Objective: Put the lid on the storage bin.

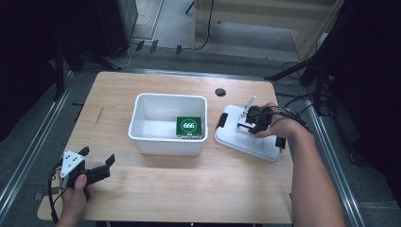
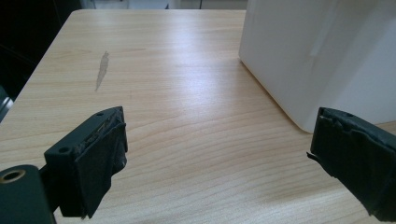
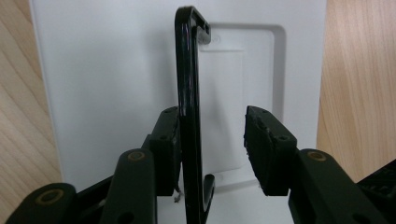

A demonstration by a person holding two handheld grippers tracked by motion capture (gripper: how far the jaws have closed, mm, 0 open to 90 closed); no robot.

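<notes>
Up above, from the high view, my right gripper (image 1: 249,119) sits over the white lid (image 1: 248,137), which lies flat on the tabletop (image 1: 189,179) just right of the white bin (image 1: 168,124); a green card marked 666 (image 1: 189,126) lies inside that bin. My left gripper (image 1: 97,163) rests near the tabletop's front left corner, well apart from the bin, its fingers spread. Next, in the left gripper view, my left fingers (image 2: 100,149) stand wide open with nothing but bare wood between them, and the bin's white wall (image 2: 317,56) rises ahead at the right. Last, in the right gripper view, the lid's black handle (image 3: 189,107) stands upright between my right fingers (image 3: 261,140): one pad touches it, the other is still clear of it, so the fingers are not yet clamped on it.
</notes>
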